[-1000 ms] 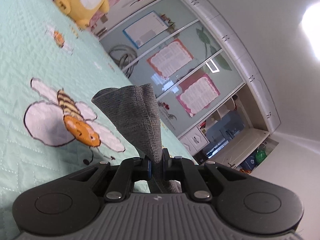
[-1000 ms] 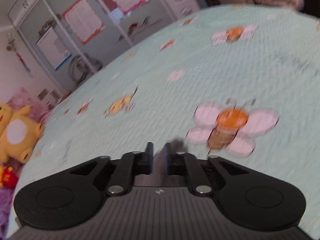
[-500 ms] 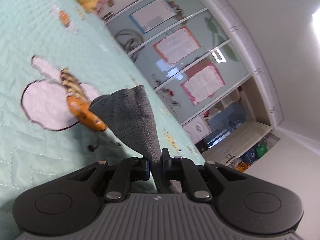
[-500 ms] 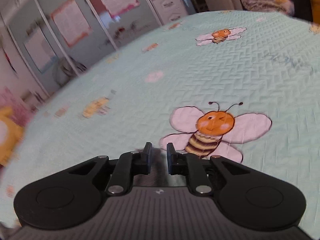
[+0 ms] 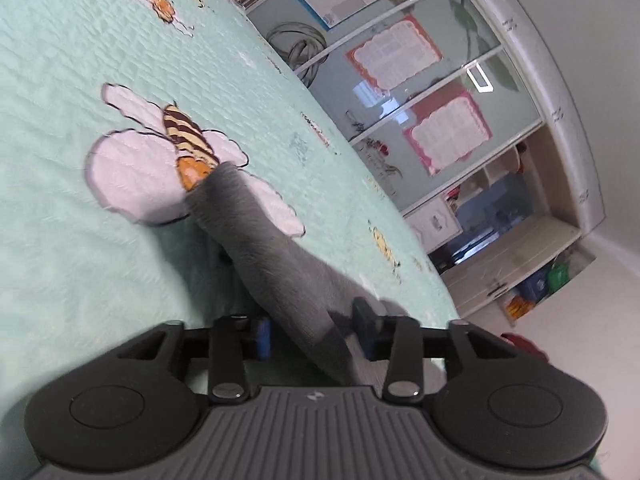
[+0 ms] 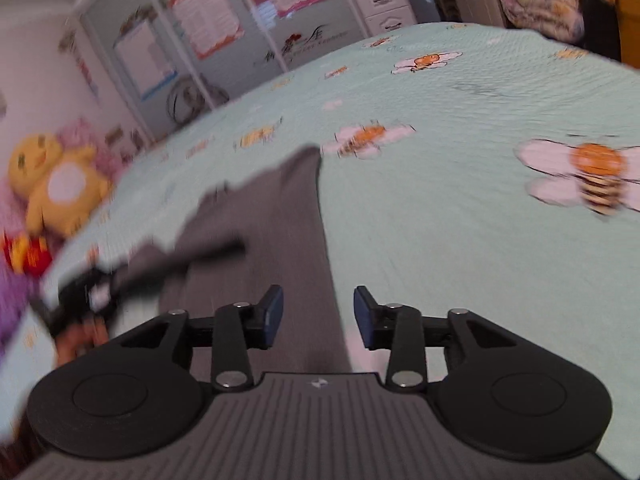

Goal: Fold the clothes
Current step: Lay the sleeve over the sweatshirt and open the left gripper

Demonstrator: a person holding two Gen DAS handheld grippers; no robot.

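Left gripper (image 5: 310, 330) sits low over the bed (image 5: 60, 240), tilted, jaws apart; grey garment (image 5: 264, 248) runs between the fingers toward 11 o'clock, far edge on a bee print (image 5: 188, 152). Right gripper (image 6: 318, 312) is level, jaws spread, nothing clamped; the garment lies flat under it, straight right edge running to 12 o'clock. Open quilt from 1 to 3 o'clock. Plush toy (image 6: 56, 184) at 10 o'clock. Right view is blurred.

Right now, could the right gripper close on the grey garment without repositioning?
Probably yes: the right gripper is open, and the grey garment lies flat directly ahead between its jaws, nothing covering it.
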